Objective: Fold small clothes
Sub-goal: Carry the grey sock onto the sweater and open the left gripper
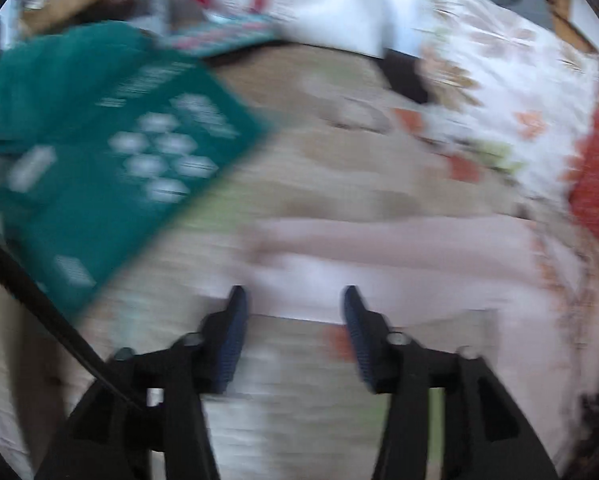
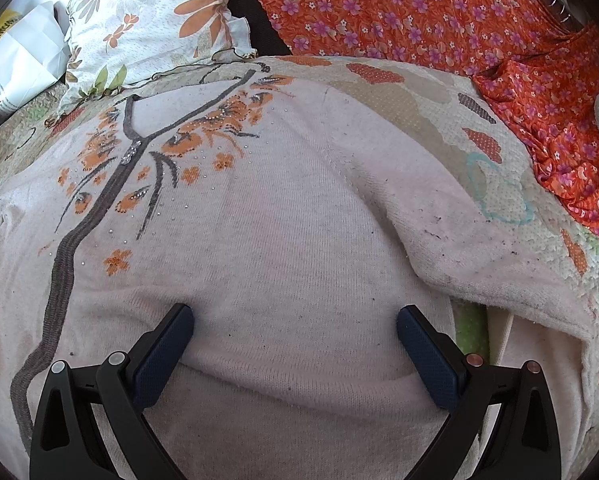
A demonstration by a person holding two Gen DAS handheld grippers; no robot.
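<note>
Blue pads: the right hand-held gripper (image 2: 295,320) has dark blue pads on black arms. Its jaws stand wide open and hold nothing.
Right tips: both rest down on the pale knit sweater (image 2: 283,220), with the cloth puffed up between them.
Left hand-held gripper (image 1: 293,300): its jaws are partly open with nothing pinched. This view is very blurry.
Left view cloth: a pale pink sweater edge (image 1: 379,264) lies just past the tips.
Sweater: it lies spread flat on the bed, with orange flowers and grey branches (image 2: 171,148) knitted on its front. One sleeve (image 2: 479,248) is folded in on the right.
Bed cover (image 2: 419,92): beige with orange patches, under the sweater.
Pillow (image 2: 155,20): white with orange leaves, behind the sweater.
Orange flowered cloth (image 2: 439,12): bunched up at the far right.
Green cloth (image 1: 99,168): it has white prints and lies to the left in the blurry view.
</note>
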